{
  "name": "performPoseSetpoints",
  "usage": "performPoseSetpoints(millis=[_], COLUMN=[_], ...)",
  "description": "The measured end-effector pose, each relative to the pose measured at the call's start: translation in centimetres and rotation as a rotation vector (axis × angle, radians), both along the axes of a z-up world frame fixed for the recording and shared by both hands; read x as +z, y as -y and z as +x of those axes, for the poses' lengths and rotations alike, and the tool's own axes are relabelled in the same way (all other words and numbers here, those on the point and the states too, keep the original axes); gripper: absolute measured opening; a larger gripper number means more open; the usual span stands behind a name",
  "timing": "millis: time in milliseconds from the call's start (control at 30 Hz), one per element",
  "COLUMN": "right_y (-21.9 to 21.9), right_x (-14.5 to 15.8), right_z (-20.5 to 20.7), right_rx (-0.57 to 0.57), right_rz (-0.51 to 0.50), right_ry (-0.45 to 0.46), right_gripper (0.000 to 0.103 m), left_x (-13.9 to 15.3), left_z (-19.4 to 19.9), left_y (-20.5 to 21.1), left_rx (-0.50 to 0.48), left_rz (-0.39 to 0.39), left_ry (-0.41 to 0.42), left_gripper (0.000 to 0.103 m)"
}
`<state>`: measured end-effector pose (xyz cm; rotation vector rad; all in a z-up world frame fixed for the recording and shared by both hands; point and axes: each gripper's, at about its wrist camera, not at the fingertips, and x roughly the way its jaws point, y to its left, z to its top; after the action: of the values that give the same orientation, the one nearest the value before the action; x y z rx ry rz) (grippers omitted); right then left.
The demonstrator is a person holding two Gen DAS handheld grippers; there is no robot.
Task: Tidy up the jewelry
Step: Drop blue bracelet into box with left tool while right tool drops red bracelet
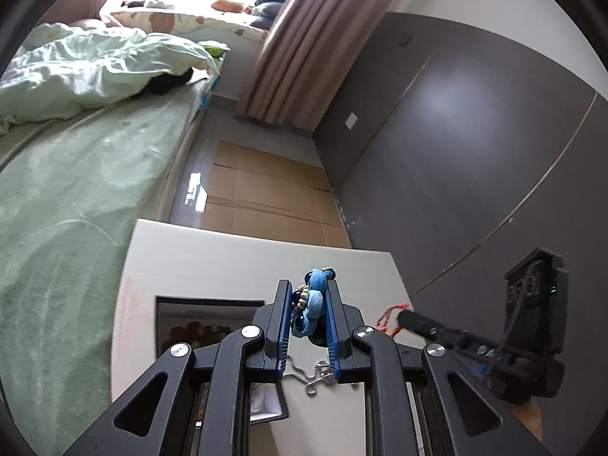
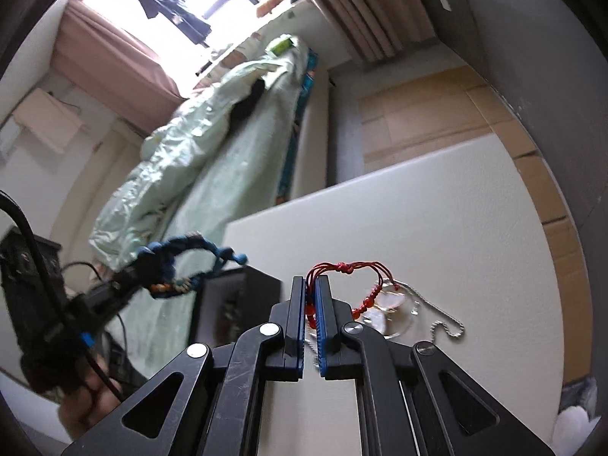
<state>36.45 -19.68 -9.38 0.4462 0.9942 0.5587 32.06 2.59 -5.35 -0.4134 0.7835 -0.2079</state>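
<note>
Mid-task: left claw [image 1: 307, 311] clamps blue bracelet [image 1: 313, 296], right claw [image 2: 311, 304] clamps red bracelet [image 2: 353, 277]; silver chain [image 2: 444, 326] unsorted on bench [image 2: 456, 228]; box [image 1: 205, 319] waits.

White table [image 2: 437, 228] with silver chain [image 2: 448, 328], open box [image 1: 197, 319].

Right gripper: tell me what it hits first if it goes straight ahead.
The right gripper, shut on the red bracelet, points over the white table; likely the tabletop first, though depth is unclear.
</note>
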Motion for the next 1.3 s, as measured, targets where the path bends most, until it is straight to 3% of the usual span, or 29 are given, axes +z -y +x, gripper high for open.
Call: performPoseSetpoints(millis=[433,500,533,567,633,867,1033,1233,1267,1300], right_y=[-3.9,-4.7,-5.4,-5.7,-6.7,-9.7,-11.4,-13.0,-13.2,-13.3], right_x=[3.0,3.1,3.2,3.2,3.2,2.8,2.3,1.4,1.4,1.3], right_z=[-0.4,-0.6,-0.6,-0.6,-0.8,-1.4,-1.6,-1.8,-1.7,-1.7], right_rx=[0.086,0.102,0.115,0.123,0.143,0.212,0.241,0.250,0.246,0.244], right_rz=[0.107,0.111,0.112,0.113,0.114,0.108,0.089,0.025,-0.004,-0.018], right_ry=[0.083,0.086,0.086,0.086,0.084,0.073,0.061,0.029,0.021,0.008], right_gripper=[0.007,0.007,0.007,0.007,0.007,0.007,0.007,0.007,0.009,0.021], left_x=[-1.3,-1.8,-2.0,-2.2,-2.4,-1.2,-1.5,-2.0,-2.2,-2.4], left_z=[-1.5,-1.6,-1.8,-1.9,-2.2,-4.4,-4.6,-4.0,-3.8,-3.7], left_y=[-2.7,-3.1,-3.3,-3.6,-4.4,-7.5,-9.4,-9.5,-9.3,-9.1], left_rx=[0.095,0.114,0.125,0.138,0.176,0.291,0.356,0.370,0.372,0.370], left_rz=[-0.002,0.003,0.007,0.012,0.018,0.025,0.014,0.042,0.051,0.050], left_ry=[-0.051,-0.076,-0.088,-0.099,-0.099,-0.026,-0.037,-0.044,-0.052,-0.058], left_gripper=[0.017,0.022,0.029,0.047,0.072,0.073,0.073,0.074,0.075,0.075])
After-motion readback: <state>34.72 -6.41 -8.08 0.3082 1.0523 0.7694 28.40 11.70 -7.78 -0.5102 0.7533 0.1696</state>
